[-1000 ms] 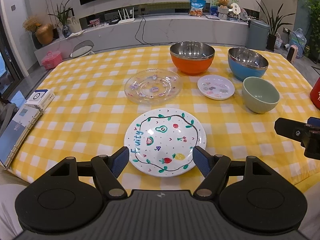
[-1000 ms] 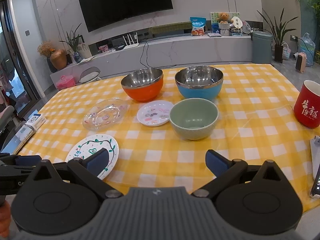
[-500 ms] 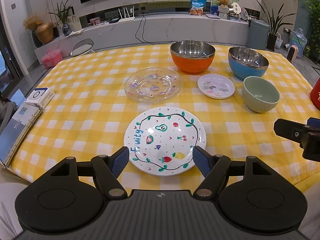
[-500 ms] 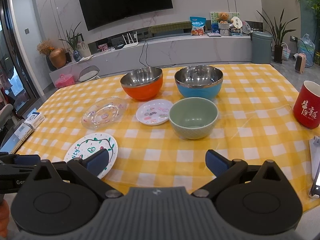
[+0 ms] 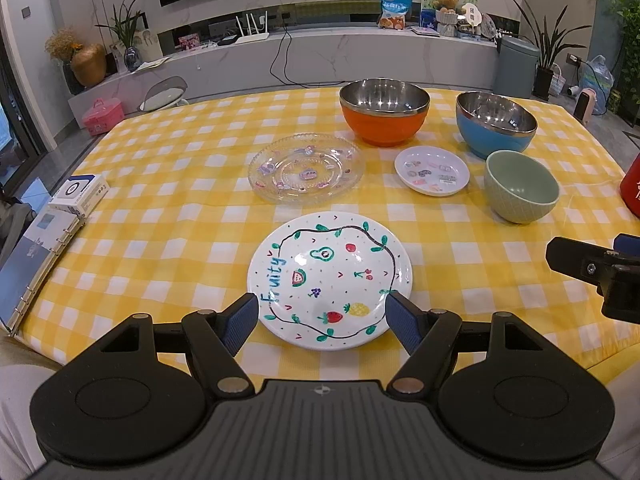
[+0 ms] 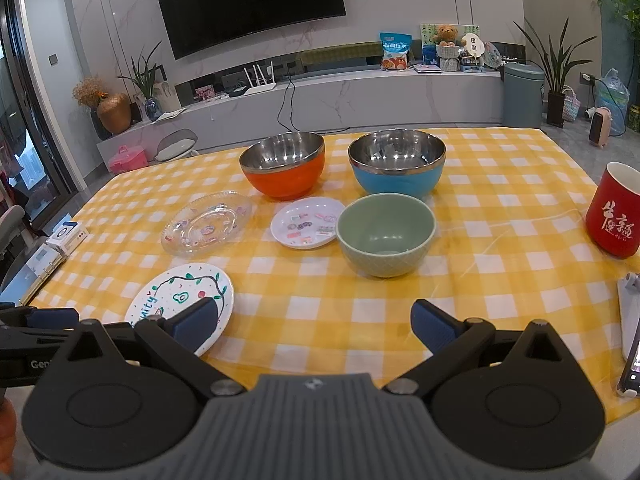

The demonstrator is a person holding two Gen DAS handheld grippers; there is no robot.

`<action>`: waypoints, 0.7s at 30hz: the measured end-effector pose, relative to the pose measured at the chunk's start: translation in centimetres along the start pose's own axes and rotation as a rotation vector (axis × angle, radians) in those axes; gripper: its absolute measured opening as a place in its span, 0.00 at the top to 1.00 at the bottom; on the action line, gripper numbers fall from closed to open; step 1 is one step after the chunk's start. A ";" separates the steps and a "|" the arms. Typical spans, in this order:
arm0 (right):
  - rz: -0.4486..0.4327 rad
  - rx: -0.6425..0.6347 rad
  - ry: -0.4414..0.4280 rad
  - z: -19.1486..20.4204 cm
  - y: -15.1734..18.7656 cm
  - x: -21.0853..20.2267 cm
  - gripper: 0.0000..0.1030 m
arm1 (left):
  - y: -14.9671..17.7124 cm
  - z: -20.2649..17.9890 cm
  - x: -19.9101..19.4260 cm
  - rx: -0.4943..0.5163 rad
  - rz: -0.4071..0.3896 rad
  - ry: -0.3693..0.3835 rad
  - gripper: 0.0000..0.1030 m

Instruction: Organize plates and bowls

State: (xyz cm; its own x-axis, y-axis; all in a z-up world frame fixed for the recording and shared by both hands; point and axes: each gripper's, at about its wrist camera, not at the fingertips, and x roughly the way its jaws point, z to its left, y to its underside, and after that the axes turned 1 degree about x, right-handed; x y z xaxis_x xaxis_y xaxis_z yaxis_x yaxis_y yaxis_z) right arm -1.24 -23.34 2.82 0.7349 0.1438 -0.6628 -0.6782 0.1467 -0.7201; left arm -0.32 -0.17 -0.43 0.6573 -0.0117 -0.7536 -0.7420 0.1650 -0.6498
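Observation:
A white "Fruity" plate [image 5: 330, 278] [image 6: 180, 300] lies near the table's front edge, its near rim between the spread fingers of my open left gripper [image 5: 322, 322]. Behind it sit a clear glass plate [image 5: 306, 168] [image 6: 206, 224] and a small white saucer [image 5: 432, 170] [image 6: 306, 222]. An orange bowl [image 5: 384, 110] [image 6: 284, 164] and a blue bowl [image 5: 496, 124] [image 6: 398, 160] stand at the back, with a green bowl [image 5: 520, 186] [image 6: 386, 234] in front of the blue one. My right gripper [image 6: 314, 320] hovers open and empty over the front edge, short of the green bowl.
A red mug [image 6: 616, 210] stands at the right edge, with a phone [image 6: 632, 360] and a white object near it. A binder [image 5: 28, 256] and a small box [image 5: 80, 194] lie at the left edge. The yellow checked cloth [image 5: 160, 220] covers the table.
The table contents sit slightly higher in both views, so both grippers have dipped or drifted a little. Nothing on the table has moved and both grippers stay open.

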 end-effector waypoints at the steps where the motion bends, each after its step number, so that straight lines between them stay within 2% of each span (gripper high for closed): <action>1: 0.000 0.000 0.000 0.0 0.0 0.0 0.02 | 0.0 0.0 0.0 0.000 0.000 0.000 0.18; 21: 0.007 -0.004 0.008 0.0 0.2 0.1 0.02 | 0.2 0.1 0.2 -0.003 0.017 0.007 0.18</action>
State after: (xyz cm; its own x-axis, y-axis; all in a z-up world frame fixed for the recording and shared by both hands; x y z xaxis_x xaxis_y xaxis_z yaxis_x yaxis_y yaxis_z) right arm -1.27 -23.31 2.58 0.7301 0.1373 -0.6694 -0.6834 0.1413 -0.7163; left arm -0.32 -0.04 -0.71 0.6439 -0.0163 -0.7650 -0.7532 0.1623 -0.6374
